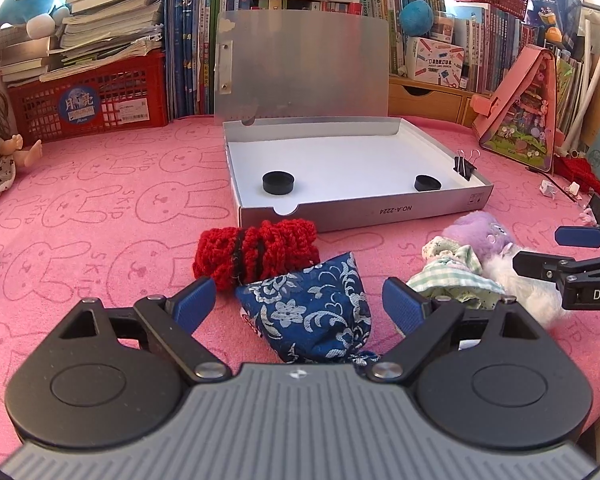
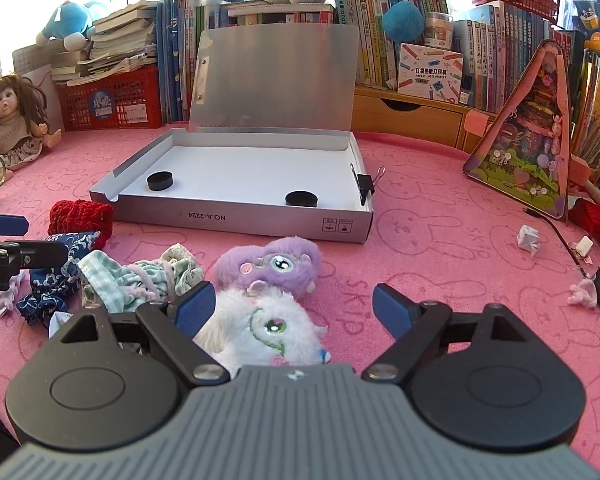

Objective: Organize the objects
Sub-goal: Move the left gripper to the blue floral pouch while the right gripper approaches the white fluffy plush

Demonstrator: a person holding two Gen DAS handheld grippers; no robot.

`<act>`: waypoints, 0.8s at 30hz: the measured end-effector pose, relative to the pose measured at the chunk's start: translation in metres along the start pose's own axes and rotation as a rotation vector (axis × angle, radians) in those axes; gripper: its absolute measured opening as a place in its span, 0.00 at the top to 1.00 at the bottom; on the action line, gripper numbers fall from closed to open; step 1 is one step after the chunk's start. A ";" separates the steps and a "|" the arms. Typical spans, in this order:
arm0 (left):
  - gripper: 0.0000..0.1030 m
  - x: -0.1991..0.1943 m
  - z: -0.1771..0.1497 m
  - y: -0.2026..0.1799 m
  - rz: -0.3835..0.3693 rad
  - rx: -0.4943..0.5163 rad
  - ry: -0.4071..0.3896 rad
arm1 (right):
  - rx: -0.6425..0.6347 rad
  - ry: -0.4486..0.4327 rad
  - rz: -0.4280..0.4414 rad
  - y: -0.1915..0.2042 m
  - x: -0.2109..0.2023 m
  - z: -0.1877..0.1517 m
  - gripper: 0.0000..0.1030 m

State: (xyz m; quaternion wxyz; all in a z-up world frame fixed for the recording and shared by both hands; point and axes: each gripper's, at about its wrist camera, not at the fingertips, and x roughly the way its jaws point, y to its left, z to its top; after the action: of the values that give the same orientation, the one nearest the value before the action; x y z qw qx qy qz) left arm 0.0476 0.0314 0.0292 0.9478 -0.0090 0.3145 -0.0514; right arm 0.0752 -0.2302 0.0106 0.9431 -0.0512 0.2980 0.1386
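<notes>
Left gripper (image 1: 298, 304) gapes wide around the blue pouch (image 1: 312, 312) — ungrasped; right gripper (image 2: 294, 308) hangs released over the white plush (image 2: 260, 332), box (image 2: 236, 216) beyond.

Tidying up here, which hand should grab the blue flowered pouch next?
Left. The blue pouch lies between the open left gripper's fingers, while the right gripper straddles the white plush toy.

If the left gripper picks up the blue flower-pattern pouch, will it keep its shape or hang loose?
The blue pouch looks like soft cloth with a gathered neck, so it will probably sag and fold, not stay stiff. It seems lightly filled, so likely light. The fabric has a sheen, so it may slip a little between the open left gripper pads.
</notes>
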 end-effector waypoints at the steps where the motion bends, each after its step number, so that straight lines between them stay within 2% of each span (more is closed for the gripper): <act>1: 0.10 0.000 -0.001 -0.001 0.001 -0.001 0.000 | 0.002 0.000 0.001 0.000 -0.001 -0.002 0.11; 24: 0.11 0.023 -0.016 -0.009 0.011 -0.028 0.043 | -0.041 0.051 0.018 0.017 0.009 -0.027 0.09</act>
State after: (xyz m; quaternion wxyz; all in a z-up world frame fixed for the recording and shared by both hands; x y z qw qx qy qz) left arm 0.0553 0.0205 0.0029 0.9409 -0.0195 0.3356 -0.0420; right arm 0.0627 -0.2162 -0.0168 0.9326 -0.0716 0.3195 0.1518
